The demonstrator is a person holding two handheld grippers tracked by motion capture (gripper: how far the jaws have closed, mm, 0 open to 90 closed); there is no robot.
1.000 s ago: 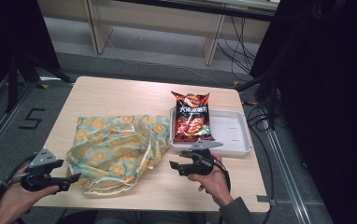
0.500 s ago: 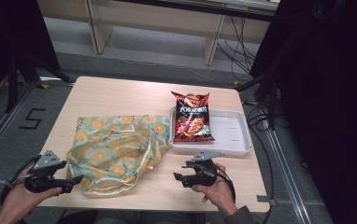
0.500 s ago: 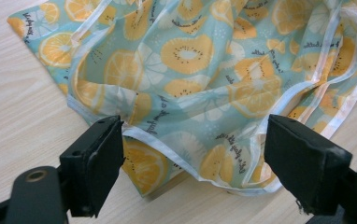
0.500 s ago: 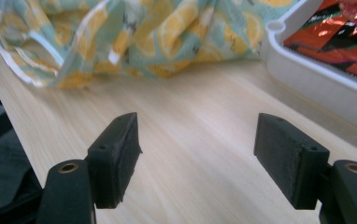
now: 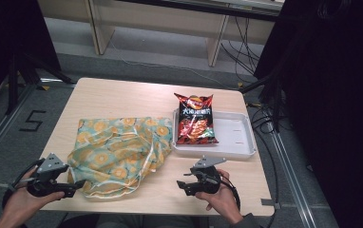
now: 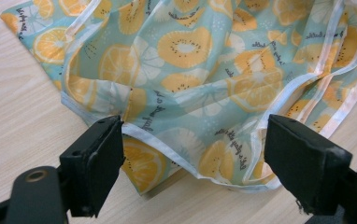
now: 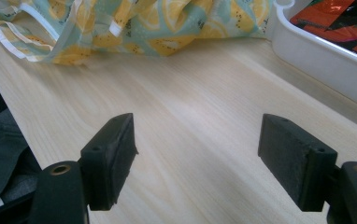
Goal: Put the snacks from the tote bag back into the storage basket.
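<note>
A cloth bag (image 5: 118,154) printed with orange slices on pale green lies crumpled on the left half of the wooden table (image 5: 122,97). My left gripper (image 5: 76,185) is at its near left corner, open, and the white-trimmed hem (image 6: 167,144) lies between the jaws without being pinched. My right gripper (image 5: 183,183) hovers open over bare wood near the front edge, to the right of the bag (image 7: 158,28), with nothing in it (image 7: 200,135). A red chip packet (image 5: 195,118) rests in the left part of a white tray (image 5: 239,137).
The tray's white wall (image 7: 326,60) stands close on the right in the right gripper view. The table's front edge (image 5: 160,209) is just below both hands. Cables and table legs lie on the floor beyond the far edge.
The right gripper has drawn back a little toward the front edge. The left gripper has edged slightly right, toward the bag's corner. Bag, packet and tray have not moved.
</note>
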